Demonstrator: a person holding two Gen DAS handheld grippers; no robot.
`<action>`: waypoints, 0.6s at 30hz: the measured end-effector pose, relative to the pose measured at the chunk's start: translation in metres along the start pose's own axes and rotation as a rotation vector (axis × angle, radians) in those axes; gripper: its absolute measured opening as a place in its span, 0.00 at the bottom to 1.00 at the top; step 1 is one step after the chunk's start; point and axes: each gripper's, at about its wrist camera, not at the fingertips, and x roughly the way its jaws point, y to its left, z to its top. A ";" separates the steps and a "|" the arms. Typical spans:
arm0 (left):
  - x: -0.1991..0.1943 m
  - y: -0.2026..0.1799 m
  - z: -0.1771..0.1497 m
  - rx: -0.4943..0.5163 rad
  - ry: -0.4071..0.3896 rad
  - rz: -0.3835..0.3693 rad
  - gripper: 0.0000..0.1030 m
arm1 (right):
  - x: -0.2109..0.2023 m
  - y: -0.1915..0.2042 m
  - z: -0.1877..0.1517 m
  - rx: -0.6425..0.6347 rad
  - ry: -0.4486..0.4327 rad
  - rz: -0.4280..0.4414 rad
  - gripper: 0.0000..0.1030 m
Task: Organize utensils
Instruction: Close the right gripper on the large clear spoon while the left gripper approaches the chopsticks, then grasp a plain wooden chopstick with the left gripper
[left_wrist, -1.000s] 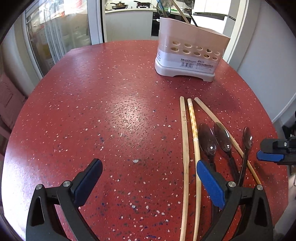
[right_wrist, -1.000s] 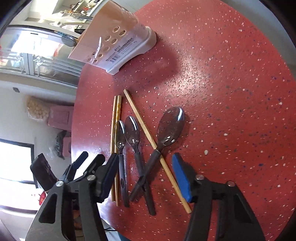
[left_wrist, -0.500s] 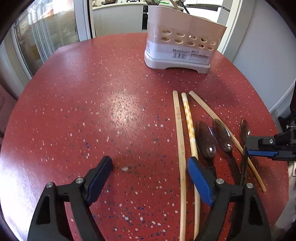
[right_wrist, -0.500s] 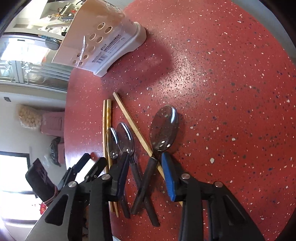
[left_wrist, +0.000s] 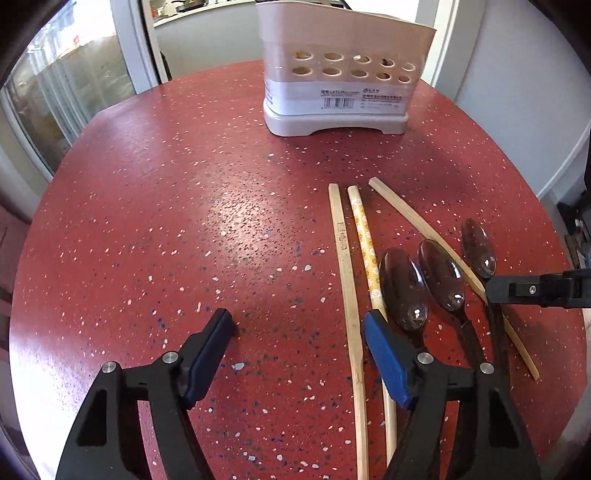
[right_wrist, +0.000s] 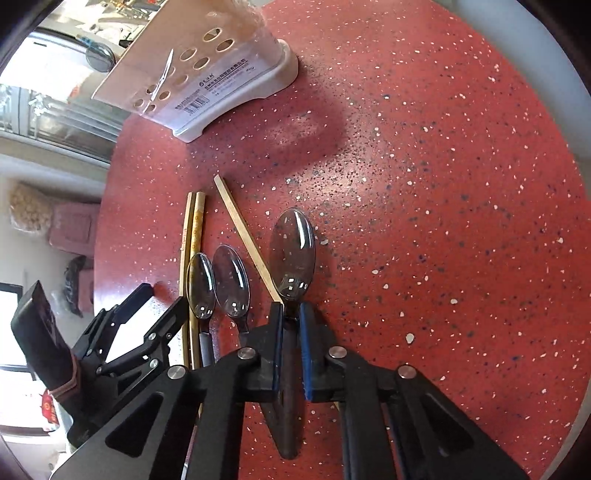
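Table (left_wrist: 184, 221): glossy red speckled stone-look top. Chopsticks (left_wrist: 345, 266): matt pale wood. Spoons (right_wrist: 293, 254): dark, smooth, glossy. Utensil holder (left_wrist: 340, 96): smooth matt off-white plastic with paper label.

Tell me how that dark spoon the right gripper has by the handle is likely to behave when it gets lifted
The spoon looks like glossy translucent plastic, so probably light and rigid. The right gripper is shut on the narrow handle just behind the bowl, so the long handle might pivot or slip between the smooth pads. Its handle crosses a chopstick, which may get nudged.
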 end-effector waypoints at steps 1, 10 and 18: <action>0.000 -0.001 0.002 0.003 0.005 -0.002 0.92 | -0.001 -0.003 0.000 0.002 -0.001 0.007 0.09; 0.005 -0.011 0.025 0.059 0.090 -0.017 0.85 | -0.009 -0.010 -0.006 -0.011 -0.004 0.057 0.05; 0.007 -0.026 0.044 0.114 0.163 -0.035 0.72 | -0.013 -0.026 -0.007 -0.019 -0.003 0.096 0.04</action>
